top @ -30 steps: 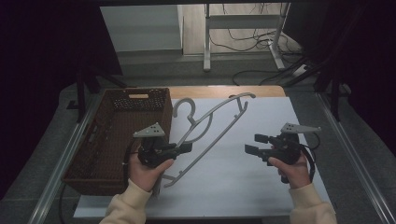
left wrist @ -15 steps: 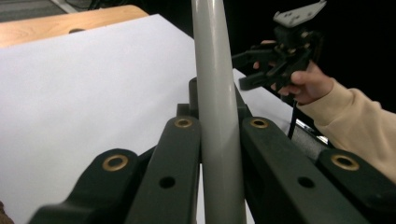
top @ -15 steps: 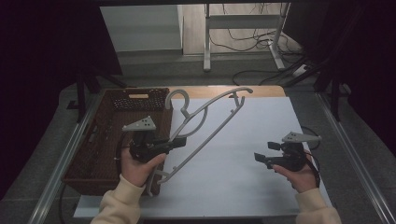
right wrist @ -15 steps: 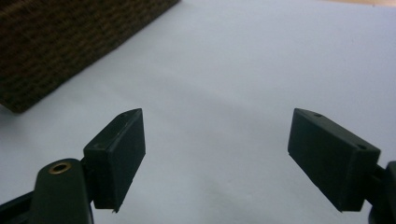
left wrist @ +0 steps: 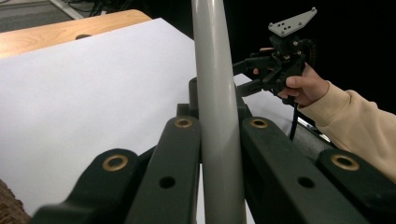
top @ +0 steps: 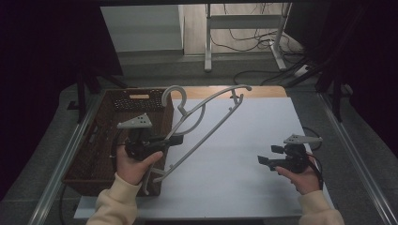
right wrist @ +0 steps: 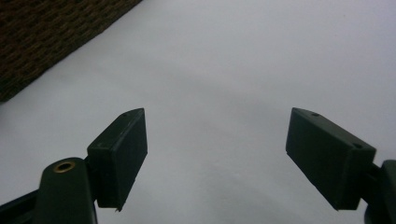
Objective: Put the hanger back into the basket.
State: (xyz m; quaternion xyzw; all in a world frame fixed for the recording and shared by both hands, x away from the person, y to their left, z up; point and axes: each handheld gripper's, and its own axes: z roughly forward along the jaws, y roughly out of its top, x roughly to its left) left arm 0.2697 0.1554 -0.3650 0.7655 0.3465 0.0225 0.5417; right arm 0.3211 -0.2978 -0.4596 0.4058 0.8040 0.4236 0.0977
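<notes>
White surface (top: 263,154) with a wooden far edge, dark room around — left gripper (top: 176,139) jaws clamped on grey hanger (top: 206,123); right gripper (top: 261,161) jaws apart, empty.

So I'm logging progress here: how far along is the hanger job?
Done: the left gripper is shut on the grey hanger and holds it tilted, its hook up by the basket rim. In hand: carrying it, apparently toward the basket. Left: the hanger is not in the basket yet, and nothing is released. The right gripper is open and holds nothing, low over the white sheet.
</notes>
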